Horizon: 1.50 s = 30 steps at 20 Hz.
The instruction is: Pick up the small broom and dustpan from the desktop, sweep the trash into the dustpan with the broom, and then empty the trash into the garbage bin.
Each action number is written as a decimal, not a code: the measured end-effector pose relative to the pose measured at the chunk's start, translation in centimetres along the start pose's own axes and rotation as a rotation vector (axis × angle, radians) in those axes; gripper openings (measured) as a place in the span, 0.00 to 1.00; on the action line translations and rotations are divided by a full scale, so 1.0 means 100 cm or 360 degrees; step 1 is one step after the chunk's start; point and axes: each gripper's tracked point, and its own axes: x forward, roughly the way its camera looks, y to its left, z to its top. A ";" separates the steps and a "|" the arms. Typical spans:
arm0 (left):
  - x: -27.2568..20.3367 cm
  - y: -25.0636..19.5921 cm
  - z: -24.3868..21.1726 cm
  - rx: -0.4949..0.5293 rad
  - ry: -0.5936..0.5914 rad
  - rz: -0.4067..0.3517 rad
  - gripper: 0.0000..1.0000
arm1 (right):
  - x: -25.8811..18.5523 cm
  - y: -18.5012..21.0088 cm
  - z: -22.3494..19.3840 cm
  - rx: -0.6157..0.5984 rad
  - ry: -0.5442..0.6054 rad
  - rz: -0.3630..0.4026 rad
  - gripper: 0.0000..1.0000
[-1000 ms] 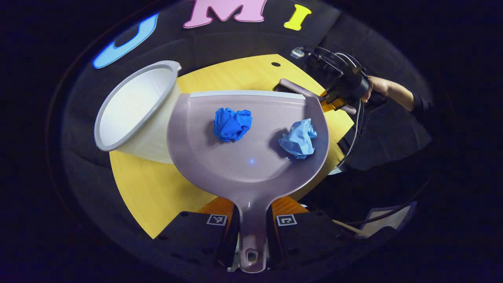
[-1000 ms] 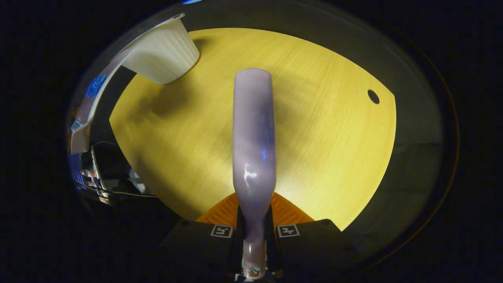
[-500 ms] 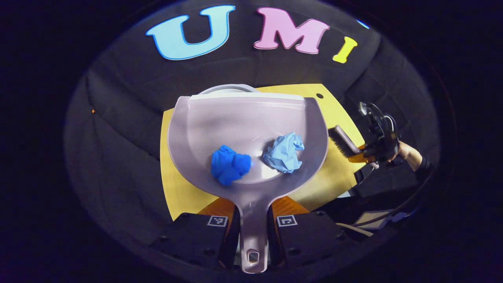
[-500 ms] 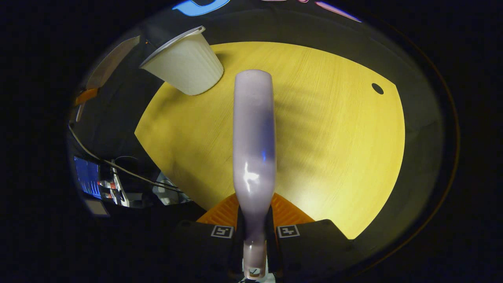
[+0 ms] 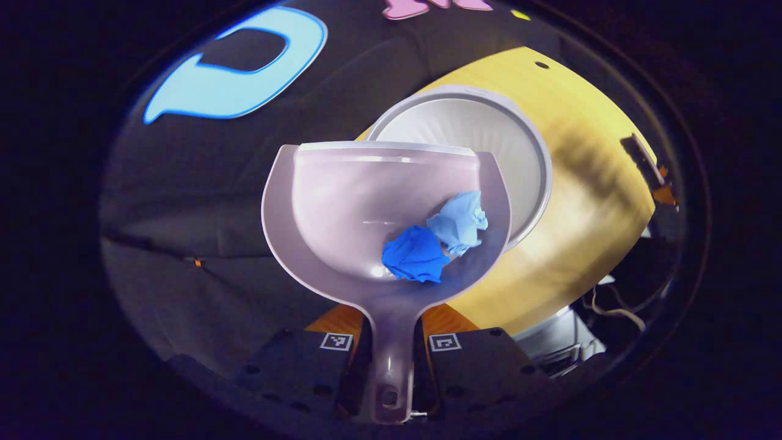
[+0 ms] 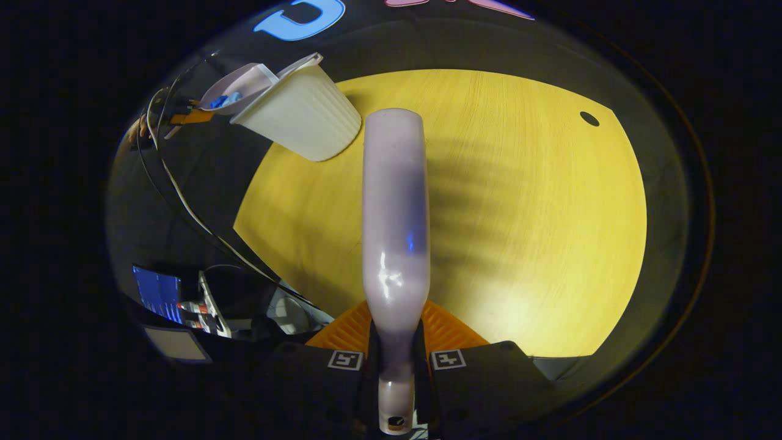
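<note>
My left gripper (image 5: 391, 348) is shut on the handle of the mauve dustpan (image 5: 342, 208), held up in the air beside the white garbage bin (image 5: 489, 140). Two crumpled wads lie at the pan's near right side: a dark blue one (image 5: 415, 256) and a pale blue one (image 5: 461, 223), touching each other. The pan's right edge overlaps the bin's open rim. My right gripper (image 6: 396, 360) is shut on the handle of the small broom (image 6: 394, 214), whose mauve back points out over the yellow desktop (image 6: 519, 214). In the right gripper view the bin (image 6: 302, 113) stands far left with the dustpan (image 6: 238, 88) above it.
Black cloth surrounds the round desktop (image 5: 586, 183). A small dark hole (image 6: 589, 118) marks the desktop's far right. Cables (image 6: 183, 201) and equipment (image 6: 177, 299) hang off the desk's left edge. The broom and its shadow appear at the far right of the left gripper view.
The dustpan has swung left and over the bin's mouth, which has come into sight from above. Both wads slid together to the pan's right side. The broom has barely moved.
</note>
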 end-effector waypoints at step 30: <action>-0.006 -0.324 0.099 -0.0802 -0.0847 -0.0826 0.29 | 0.037 -0.102 -0.006 0.0373 0.0024 -0.0392 0.26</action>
